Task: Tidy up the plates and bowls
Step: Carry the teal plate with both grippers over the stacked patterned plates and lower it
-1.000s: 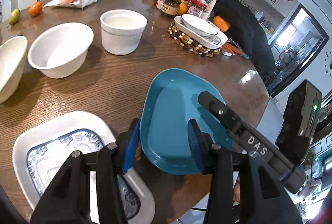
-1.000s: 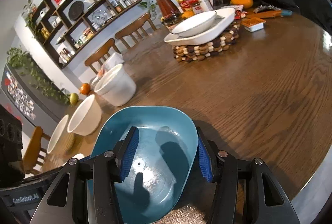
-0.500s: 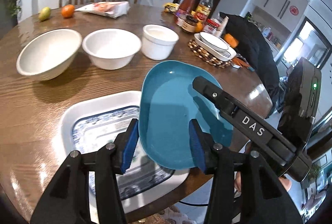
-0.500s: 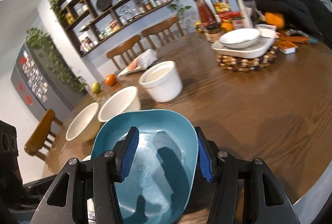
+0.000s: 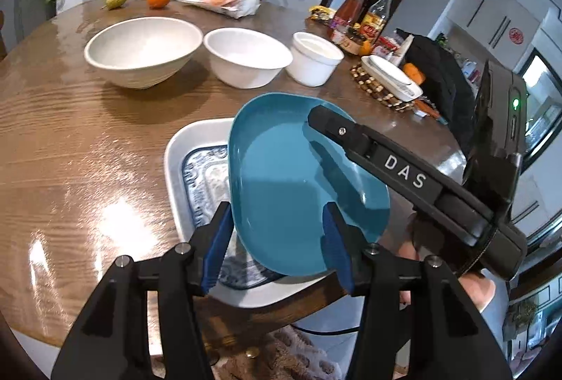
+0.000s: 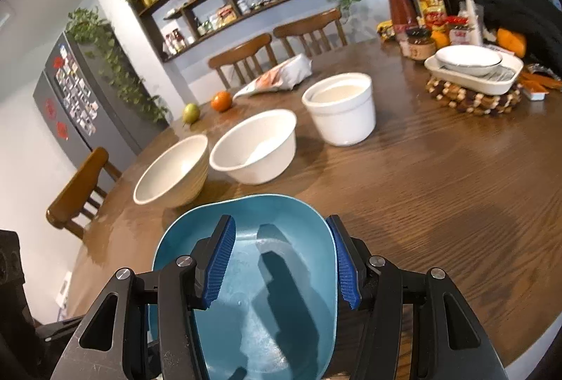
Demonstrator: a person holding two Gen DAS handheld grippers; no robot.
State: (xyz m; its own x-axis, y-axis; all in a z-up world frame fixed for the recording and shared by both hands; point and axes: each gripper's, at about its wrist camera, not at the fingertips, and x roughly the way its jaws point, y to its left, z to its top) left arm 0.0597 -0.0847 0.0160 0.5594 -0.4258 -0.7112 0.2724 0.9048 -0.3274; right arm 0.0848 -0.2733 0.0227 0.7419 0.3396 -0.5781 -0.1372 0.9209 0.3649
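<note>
A teal plate [image 5: 298,176] hangs tilted over a white plate with a blue pattern [image 5: 196,165] at the near table edge. My right gripper [image 6: 281,262] is shut on the teal plate [image 6: 274,327]: one finger lies over its inside, the other at its right rim. In the left wrist view that gripper's upper finger [image 5: 386,162] reaches in from the right. My left gripper [image 5: 277,248] straddles the plate's near rim. Its jaws are opening, and the left pad stands just clear of the rim.
Two white bowls [image 5: 140,49] [image 5: 246,56] and a white pot [image 5: 316,60] stand in a row behind. A small dish stack on a beaded trivet [image 5: 390,77] sits far right, among bottles and a black bag. Fruit and a packet lie at the back.
Both grippers carried the teal plate leftward across the table until it came over the patterned plate. The left gripper's jaws have widened a little.
</note>
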